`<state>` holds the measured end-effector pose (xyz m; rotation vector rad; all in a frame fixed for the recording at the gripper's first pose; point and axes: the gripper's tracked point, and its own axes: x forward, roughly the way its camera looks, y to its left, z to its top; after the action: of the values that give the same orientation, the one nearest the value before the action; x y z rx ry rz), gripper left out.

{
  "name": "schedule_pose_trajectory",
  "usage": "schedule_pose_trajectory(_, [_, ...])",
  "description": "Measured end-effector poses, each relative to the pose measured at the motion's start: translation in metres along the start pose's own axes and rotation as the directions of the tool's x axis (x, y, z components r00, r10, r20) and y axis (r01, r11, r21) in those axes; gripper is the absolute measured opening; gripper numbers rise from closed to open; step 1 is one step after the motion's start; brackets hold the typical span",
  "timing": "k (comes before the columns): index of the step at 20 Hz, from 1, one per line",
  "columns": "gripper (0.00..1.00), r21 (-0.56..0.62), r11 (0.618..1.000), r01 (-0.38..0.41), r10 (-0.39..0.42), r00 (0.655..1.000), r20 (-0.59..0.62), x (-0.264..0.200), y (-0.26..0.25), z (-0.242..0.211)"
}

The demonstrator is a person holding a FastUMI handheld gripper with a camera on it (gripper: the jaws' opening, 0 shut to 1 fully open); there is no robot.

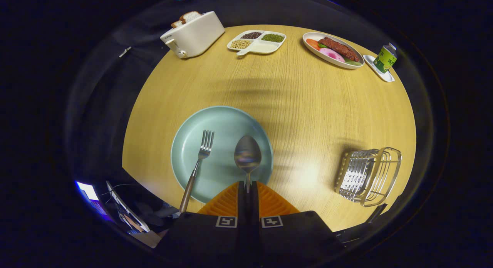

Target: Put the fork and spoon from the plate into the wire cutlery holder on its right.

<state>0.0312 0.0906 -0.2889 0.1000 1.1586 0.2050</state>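
My gripper (248, 188) is shut on the neck of a metal spoon (247, 154), whose bowl sticks out just ahead of the fingers, over the right part of a pale green plate (185, 144). A fork (199, 158) with a brown handle lies on the plate to the left of the fingers, tines pointing away, handle reaching over the plate's near rim. The wire cutlery holder (368, 175) stands on the round wooden table to the right of the plate, well clear of my fingers.
At the table's far side stand a white toaster (192, 35) with bread slices, a divided dish of beans (257, 41), an oval plate of food (333, 50) and a green can (385, 59) on a small tray. Bare wood (300, 106) lies between the plate and the holder.
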Motion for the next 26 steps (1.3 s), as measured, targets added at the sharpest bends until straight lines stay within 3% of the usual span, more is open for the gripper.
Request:
schedule_pose_trajectory(6, [0.08, 0.01, 0.999, -0.036, 0.036, 0.999, 0.035, -0.06, -0.035, 0.004])
schedule_pose_trajectory(12, [0.08, 0.054, 0.999, 0.004, -0.006, 0.999, 0.04, -0.106, -0.109, -0.008])
schedule_pose_trajectory(18, [0.08, 0.089, 0.995, 0.039, -0.037, 0.999, -0.02, -0.108, -0.164, -0.028])
schedule_pose_trajectory(26, [0.08, 0.165, 0.985, 0.049, -0.03, 0.993, -0.114, -0.072, -0.187, -0.03])
